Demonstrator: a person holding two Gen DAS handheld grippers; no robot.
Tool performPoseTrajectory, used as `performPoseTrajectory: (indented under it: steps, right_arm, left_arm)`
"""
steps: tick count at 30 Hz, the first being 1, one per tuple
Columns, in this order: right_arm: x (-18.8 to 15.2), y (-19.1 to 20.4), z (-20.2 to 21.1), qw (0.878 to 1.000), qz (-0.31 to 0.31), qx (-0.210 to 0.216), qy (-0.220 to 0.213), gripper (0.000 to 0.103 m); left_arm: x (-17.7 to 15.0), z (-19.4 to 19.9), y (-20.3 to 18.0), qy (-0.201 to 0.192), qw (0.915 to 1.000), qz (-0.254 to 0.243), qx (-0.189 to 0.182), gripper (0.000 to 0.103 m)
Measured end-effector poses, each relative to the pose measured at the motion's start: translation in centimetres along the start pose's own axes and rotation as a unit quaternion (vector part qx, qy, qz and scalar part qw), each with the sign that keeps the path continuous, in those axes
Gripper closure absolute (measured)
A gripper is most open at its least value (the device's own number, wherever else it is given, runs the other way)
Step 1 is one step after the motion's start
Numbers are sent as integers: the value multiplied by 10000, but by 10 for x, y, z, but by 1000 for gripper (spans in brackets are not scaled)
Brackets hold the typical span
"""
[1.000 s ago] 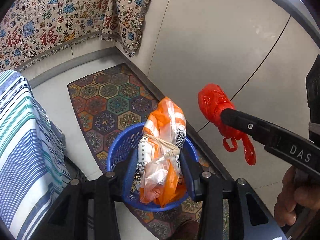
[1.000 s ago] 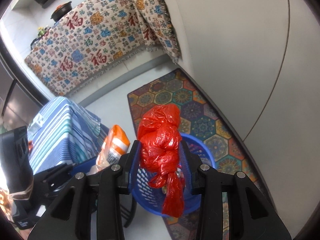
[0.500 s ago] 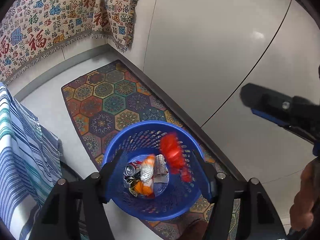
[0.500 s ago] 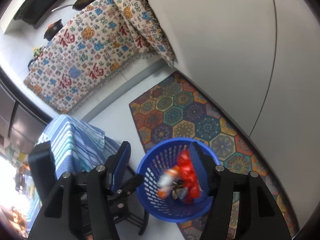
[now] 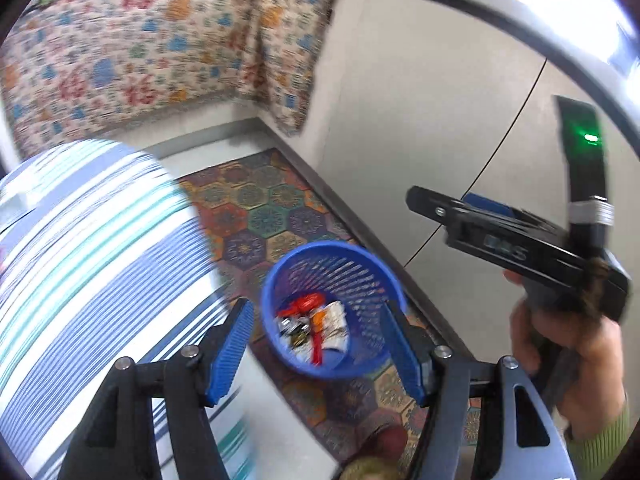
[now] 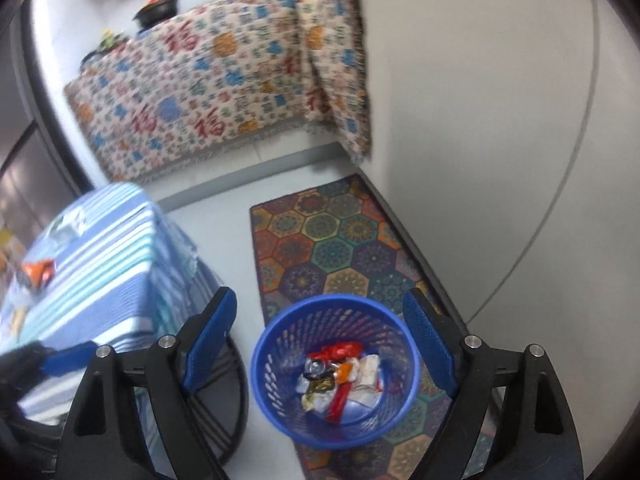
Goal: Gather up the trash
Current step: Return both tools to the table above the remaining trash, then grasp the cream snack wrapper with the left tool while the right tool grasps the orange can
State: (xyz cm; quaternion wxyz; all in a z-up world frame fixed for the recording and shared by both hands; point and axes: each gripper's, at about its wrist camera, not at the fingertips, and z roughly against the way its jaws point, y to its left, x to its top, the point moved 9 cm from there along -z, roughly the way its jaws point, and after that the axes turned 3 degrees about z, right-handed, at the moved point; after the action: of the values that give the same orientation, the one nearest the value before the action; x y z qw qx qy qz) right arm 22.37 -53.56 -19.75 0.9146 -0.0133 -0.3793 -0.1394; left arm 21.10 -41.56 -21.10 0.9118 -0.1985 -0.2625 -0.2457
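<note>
Left gripper (image 5: 316, 350): released, holding nothing. Right gripper (image 6: 320, 344): jaws opening, nothing between them. Both are hovering above the blue basket (image 6: 280, 340), where red bag (image 6: 340, 350) and wrappers are lying: light, soft, crinkly, probably best pinched at a knot.

Hexagon-patterned rug (image 6: 332, 240), striped tablecloth (image 6: 104, 256)

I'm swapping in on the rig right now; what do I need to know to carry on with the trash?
Left hand-held gripper: open, empty.
Right hand-held gripper: jaws opening, empty.
Blue basket stands on the patterned mat; the red bag and the orange-and-white bag lie inside with other litter.
Left: an orange wrapper on the striped tablecloth looks like trash; collect it next.
</note>
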Motion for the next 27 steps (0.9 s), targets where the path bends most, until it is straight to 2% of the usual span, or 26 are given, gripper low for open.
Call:
performPoseTrajectory:
  steps: [3, 6, 10, 14, 17, 18, 20, 24, 27]
  right_arm:
    - [-5, 59, 6, 9974, 654, 287, -18, 16]
    - [-18, 131, 12, 9888, 1277, 777, 26, 16]
    - [-45, 225, 15, 9702, 1898, 1489, 221, 16]
    - [-79, 293, 5, 9488, 2525, 1822, 541, 16]
    - [-95, 324, -7, 9382, 2837, 1861, 676, 16]
    - [-99, 331, -10, 9368, 2878, 1856, 712, 16]
    - [-102, 339, -20, 9362, 2888, 1830, 810, 16]
    - [-94, 344, -35, 9412, 2750, 1785, 816, 7]
    - [-91, 352, -41, 9441, 2694, 1733, 777, 2]
  left_arm:
    - [-27, 42, 51, -99, 9990, 263, 355, 34]
    - [-57, 75, 114, -140, 9937, 628, 923, 34]
    - [-92, 114, 197, -213, 9777, 1070, 1796, 34]
    - [-119, 140, 262, -202, 9590, 1448, 2429, 34]
    - [-136, 146, 300, -70, 9497, 1725, 2611, 34]
    - [-139, 147, 308, -62, 9487, 1802, 2596, 31]
    - [-142, 152, 318, -174, 9492, 1886, 2515, 31]
    - [-135, 150, 324, -217, 9506, 1795, 2525, 23]
    - [-124, 144, 332, -206, 9525, 1740, 2492, 23]
